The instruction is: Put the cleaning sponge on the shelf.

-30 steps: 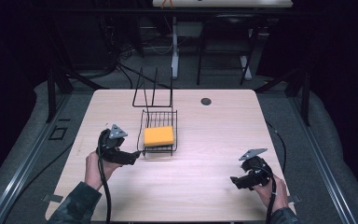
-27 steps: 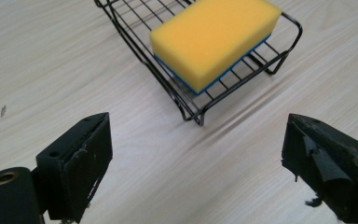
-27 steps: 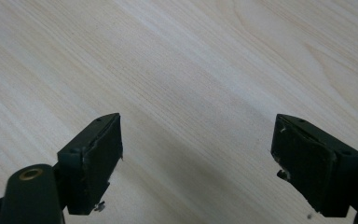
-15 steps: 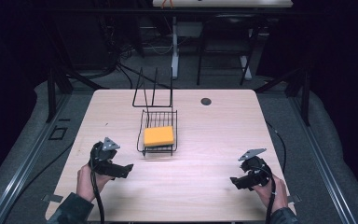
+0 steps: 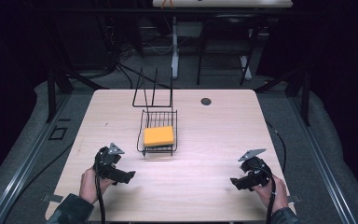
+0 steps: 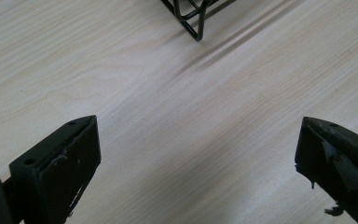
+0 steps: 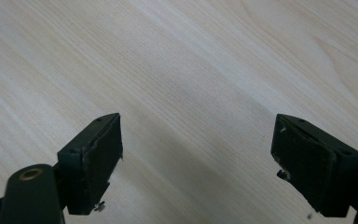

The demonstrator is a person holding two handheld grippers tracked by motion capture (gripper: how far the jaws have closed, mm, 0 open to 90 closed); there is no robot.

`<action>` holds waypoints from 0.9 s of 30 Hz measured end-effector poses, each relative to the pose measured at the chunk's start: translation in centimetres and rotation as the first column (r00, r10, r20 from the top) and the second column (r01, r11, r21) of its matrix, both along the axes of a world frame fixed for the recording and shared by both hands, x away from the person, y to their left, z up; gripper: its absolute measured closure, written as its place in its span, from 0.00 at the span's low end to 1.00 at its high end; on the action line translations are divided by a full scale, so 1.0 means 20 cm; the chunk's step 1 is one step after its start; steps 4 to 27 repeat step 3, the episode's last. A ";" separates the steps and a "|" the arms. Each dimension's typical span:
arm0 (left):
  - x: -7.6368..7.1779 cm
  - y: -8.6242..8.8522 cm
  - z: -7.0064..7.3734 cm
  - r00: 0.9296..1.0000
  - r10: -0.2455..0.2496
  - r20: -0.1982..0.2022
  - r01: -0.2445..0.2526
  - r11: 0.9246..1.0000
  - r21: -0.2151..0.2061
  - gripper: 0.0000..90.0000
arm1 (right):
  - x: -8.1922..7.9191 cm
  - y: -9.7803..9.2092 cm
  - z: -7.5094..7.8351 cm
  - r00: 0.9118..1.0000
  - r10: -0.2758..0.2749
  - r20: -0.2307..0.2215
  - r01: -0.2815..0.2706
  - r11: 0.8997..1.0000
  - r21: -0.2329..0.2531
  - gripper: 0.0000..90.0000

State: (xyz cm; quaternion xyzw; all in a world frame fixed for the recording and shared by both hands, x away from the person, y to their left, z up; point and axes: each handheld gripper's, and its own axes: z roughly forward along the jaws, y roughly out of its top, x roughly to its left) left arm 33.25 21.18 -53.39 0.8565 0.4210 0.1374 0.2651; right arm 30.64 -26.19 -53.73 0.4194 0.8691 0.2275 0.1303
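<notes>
Wooden table (image 5: 200,140), both hand-held grippers (image 5: 129,176) low, agape

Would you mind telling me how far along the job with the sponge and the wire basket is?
Done, by the look of it: the yellow sponge lies inside the black wire basket. In hand: nothing; the left gripper and right gripper are both open and empty, low over the table near its front edge. Left: apparently nothing; the basket corner lies ahead of the left gripper.
</notes>
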 end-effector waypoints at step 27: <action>0.01 0.00 0.00 1.000 0.004 0.002 -0.004 1.000 -0.004 0.00 | 0.00 0.00 0.00 1.000 0.003 0.002 -0.003 1.000 -0.003 0.18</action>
